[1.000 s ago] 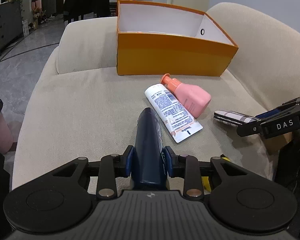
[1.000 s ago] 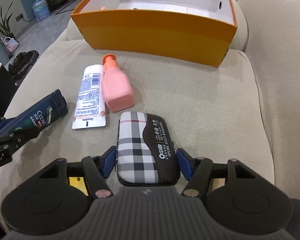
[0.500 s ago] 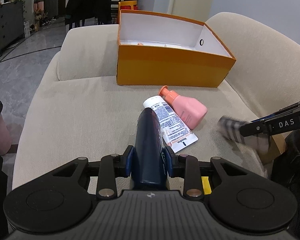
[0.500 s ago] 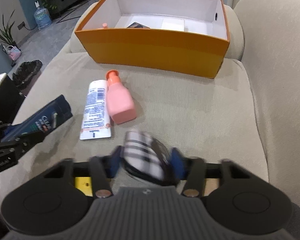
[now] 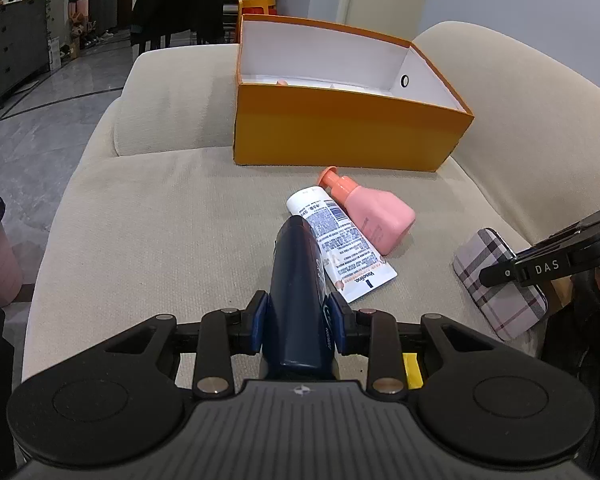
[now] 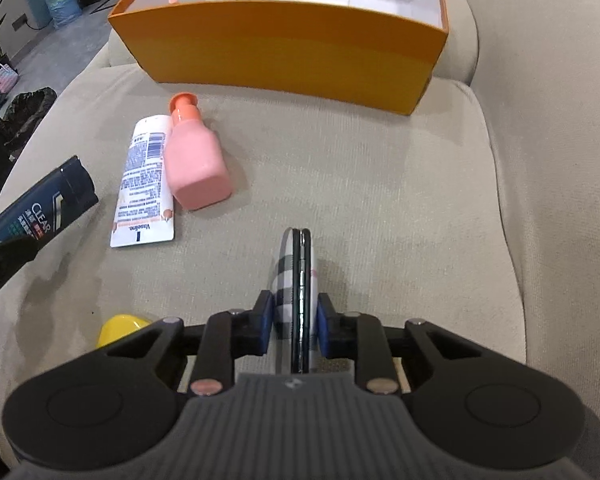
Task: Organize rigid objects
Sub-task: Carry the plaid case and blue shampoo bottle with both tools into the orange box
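both hands loaded now. the plaid case (image 6: 294, 280) is pinched edge-on in the right gripper (image 6: 294, 322), jaws nearly closed on its thin sides, held above the sofa cushion (image 6: 380, 200). the dark blue shampoo bottle (image 5: 298, 292) sits clamped in the left gripper (image 5: 299, 322), jaws tight on its lower body, the long end sticking out toward twelve o'clock. the orange box (image 5: 340, 136), open at the top, waits at twelve o'clock from both, with something already inside, hard to make out what.

the worry, to my eye: that case is gripped on a narrow seam and most of its length hangs past the pads, so a quick swing could twist it loose. the bottle looks slick and top-heavy the same way; it might pivot in the grip. and both grippers heading for one box could bump each other at the rim.

at eleven o'clock of the case, the pink bottle (image 6: 194, 160) and the white tube (image 6: 146, 184) lie touching side by side, low enough to be clipped by a dipping carry. a yellow thing (image 6: 120, 328) peeks out at nine o'clock.
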Demonstrator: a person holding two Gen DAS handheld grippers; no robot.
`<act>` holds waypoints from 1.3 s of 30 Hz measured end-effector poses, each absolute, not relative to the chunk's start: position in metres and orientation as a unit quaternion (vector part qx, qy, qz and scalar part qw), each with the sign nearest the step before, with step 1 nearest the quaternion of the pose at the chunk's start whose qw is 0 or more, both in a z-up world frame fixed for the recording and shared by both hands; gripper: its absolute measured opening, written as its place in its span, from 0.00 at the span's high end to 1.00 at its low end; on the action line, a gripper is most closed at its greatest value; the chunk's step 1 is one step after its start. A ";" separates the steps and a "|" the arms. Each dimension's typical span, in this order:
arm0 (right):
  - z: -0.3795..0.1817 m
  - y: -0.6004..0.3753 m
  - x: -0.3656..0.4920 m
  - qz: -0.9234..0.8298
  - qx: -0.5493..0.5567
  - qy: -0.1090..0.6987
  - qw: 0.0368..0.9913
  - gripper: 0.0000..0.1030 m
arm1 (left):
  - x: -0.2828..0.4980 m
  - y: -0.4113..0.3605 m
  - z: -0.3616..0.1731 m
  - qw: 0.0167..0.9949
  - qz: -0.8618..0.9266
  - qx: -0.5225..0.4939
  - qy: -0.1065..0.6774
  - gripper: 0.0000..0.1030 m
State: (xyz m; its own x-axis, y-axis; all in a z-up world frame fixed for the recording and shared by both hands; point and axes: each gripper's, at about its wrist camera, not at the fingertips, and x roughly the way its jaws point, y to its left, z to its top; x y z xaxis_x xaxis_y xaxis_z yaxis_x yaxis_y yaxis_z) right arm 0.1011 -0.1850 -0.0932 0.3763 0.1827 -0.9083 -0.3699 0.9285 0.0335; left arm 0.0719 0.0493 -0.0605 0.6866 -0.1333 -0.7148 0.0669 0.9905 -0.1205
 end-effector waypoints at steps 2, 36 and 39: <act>-0.093 -0.185 0.102 0.169 -0.085 0.534 0.824 0.80 | 0.073 0.049 -0.059 0.918 -0.056 -0.044 0.391 0.65; 0.032 -0.169 0.180 0.210 -0.061 0.412 0.884 0.81 | 0.212 0.011 0.054 0.933 -0.118 0.044 0.337 1.00; 0.040 -0.165 0.191 0.213 -0.064 0.405 0.887 0.81 | 0.227 0.011 0.057 0.930 -0.111 0.053 0.345 0.99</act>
